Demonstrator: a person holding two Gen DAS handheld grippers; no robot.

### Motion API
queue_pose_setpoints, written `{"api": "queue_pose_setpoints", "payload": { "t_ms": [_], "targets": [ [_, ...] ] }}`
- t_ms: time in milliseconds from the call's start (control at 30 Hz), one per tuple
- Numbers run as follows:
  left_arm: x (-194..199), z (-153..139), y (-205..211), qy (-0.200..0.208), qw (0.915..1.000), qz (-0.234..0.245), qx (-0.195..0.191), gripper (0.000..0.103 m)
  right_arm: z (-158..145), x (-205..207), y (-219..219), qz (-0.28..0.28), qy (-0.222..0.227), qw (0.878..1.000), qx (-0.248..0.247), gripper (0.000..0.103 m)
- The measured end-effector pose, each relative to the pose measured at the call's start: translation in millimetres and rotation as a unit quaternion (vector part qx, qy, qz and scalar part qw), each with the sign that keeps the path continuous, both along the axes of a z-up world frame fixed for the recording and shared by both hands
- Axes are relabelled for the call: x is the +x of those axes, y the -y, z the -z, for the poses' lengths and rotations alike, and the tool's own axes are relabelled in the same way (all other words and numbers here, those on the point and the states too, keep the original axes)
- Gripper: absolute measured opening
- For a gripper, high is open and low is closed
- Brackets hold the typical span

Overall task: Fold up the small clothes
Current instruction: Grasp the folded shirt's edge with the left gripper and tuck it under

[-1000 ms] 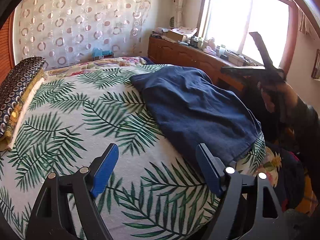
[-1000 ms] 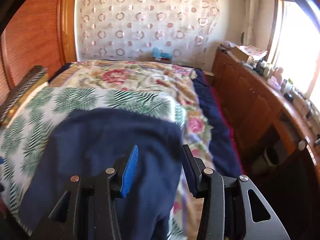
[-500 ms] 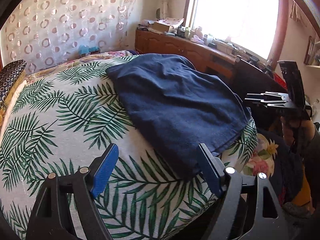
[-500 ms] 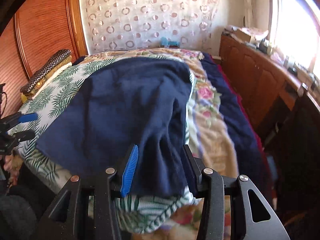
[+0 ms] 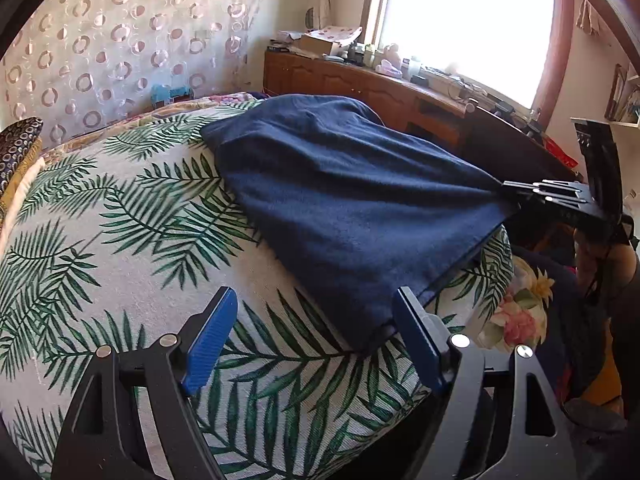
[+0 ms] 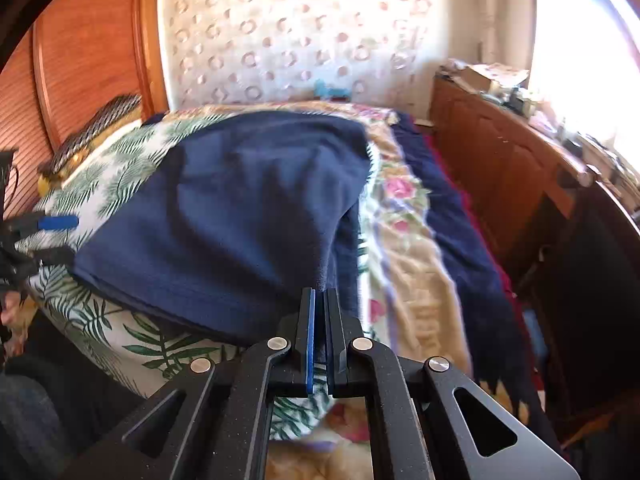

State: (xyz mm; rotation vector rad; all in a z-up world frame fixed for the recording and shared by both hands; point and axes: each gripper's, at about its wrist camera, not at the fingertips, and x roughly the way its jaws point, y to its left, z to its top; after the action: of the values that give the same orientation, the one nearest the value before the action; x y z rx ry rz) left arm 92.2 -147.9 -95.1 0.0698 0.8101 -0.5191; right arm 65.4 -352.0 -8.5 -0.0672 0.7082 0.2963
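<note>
A navy blue garment [image 5: 344,204] lies on the palm-leaf sheet [image 5: 132,216] of a bed, its near edge at the bed's corner. My left gripper [image 5: 316,328] is open, its blue pads either side of the garment's near corner, just short of it. My right gripper [image 6: 319,300] is shut on the garment's [image 6: 240,216] near right corner and pulls the cloth taut; it also shows in the left wrist view [image 5: 520,192], at the garment's right corner. The left gripper [image 6: 52,236] shows at the left edge of the right wrist view.
A floral quilt [image 6: 404,240] and a dark blue blanket [image 6: 460,216] lie to the right of the garment. A wooden cabinet [image 5: 360,84] with clutter runs under the window. Patterned pillows [image 5: 16,148] sit at the bed's left. A wooden headboard [image 6: 80,64] stands behind.
My right gripper has closed on the garment's corner, which was between its open jaws before, and drawn it taut. My left gripper has moved closer to the garment's near corner.
</note>
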Motion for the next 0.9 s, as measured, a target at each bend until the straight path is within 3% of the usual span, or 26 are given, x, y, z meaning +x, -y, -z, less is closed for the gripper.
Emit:
{"api": "queue_pose_setpoints", "payload": {
  "t_ms": [267,333,433,533,600,633,800,900],
  "targets": [
    [-3.3,6.5,2.8,-0.020,0.9995,0.022,-0.010,0.080,7.4,0.6,3.3,0.018,-0.009,1.000,0.014,0.004],
    [-4.3,8.0,3.1,-0.021,0.9995,0.023,-0.009,0.072,5.2,2.2,-0.8,0.022,-0.003,1.000,0.014,0.004],
    [-6.3,9.3,5.7,-0.024,0.9991,0.032,-0.012,0.057,2.8,2.4,-12.2,0.029,0.008,1.000,0.002,0.018],
    [-8.3,12.1,12.3,-0.030,0.9983,0.048,-0.013,0.039,2.8,4.1,-19.4,0.028,0.014,0.999,0.005,0.024],
    [-9.5,14.6,16.0,-0.032,0.9980,0.055,-0.007,0.012,4.4,4.8,-25.6,0.025,0.018,1.000,0.005,0.026],
    [-12.8,13.3,18.3,-0.020,0.9984,0.053,0.005,0.006,5.0,4.5,-29.1,0.021,0.019,1.000,0.005,0.027],
    [-30.4,-6.3,17.5,-0.003,0.9978,0.066,-0.002,0.004,14.5,11.4,-36.0,0.011,0.014,1.000,0.001,0.027],
    [-30.7,-0.7,16.9,-0.009,0.9980,0.061,0.008,0.004,16.3,13.2,-36.6,0.007,0.012,1.000,0.005,0.027]
  ]
}}
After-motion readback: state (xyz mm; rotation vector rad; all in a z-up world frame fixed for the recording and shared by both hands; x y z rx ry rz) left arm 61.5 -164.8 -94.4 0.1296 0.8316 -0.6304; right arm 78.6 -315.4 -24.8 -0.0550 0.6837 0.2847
